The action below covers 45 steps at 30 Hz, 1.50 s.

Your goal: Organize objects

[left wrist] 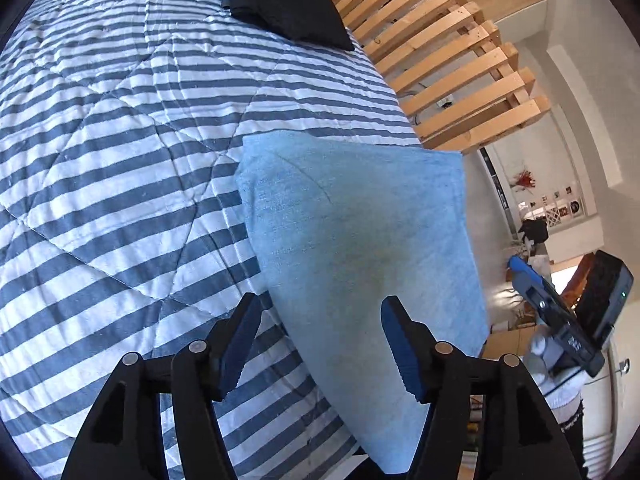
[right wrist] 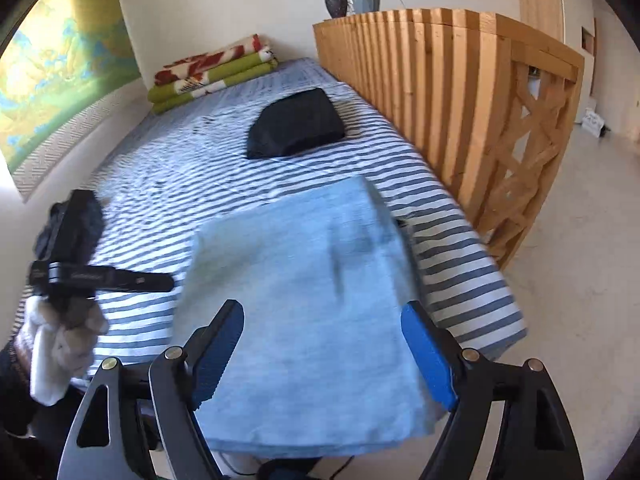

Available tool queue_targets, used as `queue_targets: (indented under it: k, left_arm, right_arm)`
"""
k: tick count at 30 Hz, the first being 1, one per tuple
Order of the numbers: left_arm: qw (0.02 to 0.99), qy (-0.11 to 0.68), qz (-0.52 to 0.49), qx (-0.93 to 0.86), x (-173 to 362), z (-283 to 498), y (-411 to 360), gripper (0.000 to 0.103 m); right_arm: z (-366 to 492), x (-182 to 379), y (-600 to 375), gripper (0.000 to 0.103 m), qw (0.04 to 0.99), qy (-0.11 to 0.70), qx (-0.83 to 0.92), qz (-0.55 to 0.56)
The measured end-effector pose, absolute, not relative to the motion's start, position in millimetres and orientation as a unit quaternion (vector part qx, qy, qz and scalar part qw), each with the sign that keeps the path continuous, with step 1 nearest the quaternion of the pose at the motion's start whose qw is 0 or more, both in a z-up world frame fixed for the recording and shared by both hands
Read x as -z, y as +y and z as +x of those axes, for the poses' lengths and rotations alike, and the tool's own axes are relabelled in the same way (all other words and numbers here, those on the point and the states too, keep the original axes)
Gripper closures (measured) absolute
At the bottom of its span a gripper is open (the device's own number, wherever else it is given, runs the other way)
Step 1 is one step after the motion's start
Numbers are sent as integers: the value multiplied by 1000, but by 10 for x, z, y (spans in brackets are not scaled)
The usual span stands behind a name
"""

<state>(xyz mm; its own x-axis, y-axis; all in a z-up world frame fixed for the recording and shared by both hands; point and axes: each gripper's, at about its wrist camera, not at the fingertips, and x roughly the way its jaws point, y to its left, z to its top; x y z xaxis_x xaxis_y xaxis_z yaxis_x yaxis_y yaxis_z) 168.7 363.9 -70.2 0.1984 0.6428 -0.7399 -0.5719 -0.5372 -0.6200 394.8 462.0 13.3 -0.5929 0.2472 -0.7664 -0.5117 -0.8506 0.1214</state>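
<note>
We're working the blue towel (right wrist: 304, 300), folded and lying at the near end of the bed (right wrist: 168, 168), on the striped quilt close to the right edge by the wooden slat rail (right wrist: 440, 80). Both units are standing wide open w/ nothing gripped. The right hand-held gripper (right wrist: 322, 354) is hovering over the towel's near edge, fingers either side of it; can't tell if the pads are touching cloth. The left hand-held gripper (left wrist: 320, 350) is sitting just left of the towel, one finger over it, the other over the quilt.

Looks like we're btwn steps: towel folded, not yet moved. A black cushion (right wrist: 296, 124) is lying farther up the bed, folded blankets (right wrist: 212, 72) at the far end.

Next move prob needs both jaws coming down on the near hem, closing firmly thru all layers so the fold isn't slipping apart on the lift.
</note>
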Motion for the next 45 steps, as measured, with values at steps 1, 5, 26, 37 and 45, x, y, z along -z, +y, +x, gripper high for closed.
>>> queue_targets:
  k: [1, 5, 26, 37, 45]
  left_arm:
    - [477, -32, -614, -628, 750, 1691, 3665, 37]
    - [472, -37, -622, -624, 874, 1708, 3746, 38]
    - [497, -55, -584, -640, 623, 1763, 4047, 87]
    - [491, -74, -518, -696, -320, 1406, 2946, 88]
    - [379, -10, -569, -730, 32, 776, 2118, 63]
  right_arm:
    - [3896, -60, 4764, 25, 218, 172, -872, -402]
    - [3771, 284, 5348, 25, 189, 239, -852, -425]
    - [3500, 781, 5678, 72, 83, 313, -820, -473]
    - [3224, 41, 5033, 85, 38, 298, -856, -420]
    - [2388, 320, 4337, 76, 4, 237, -863, -446]
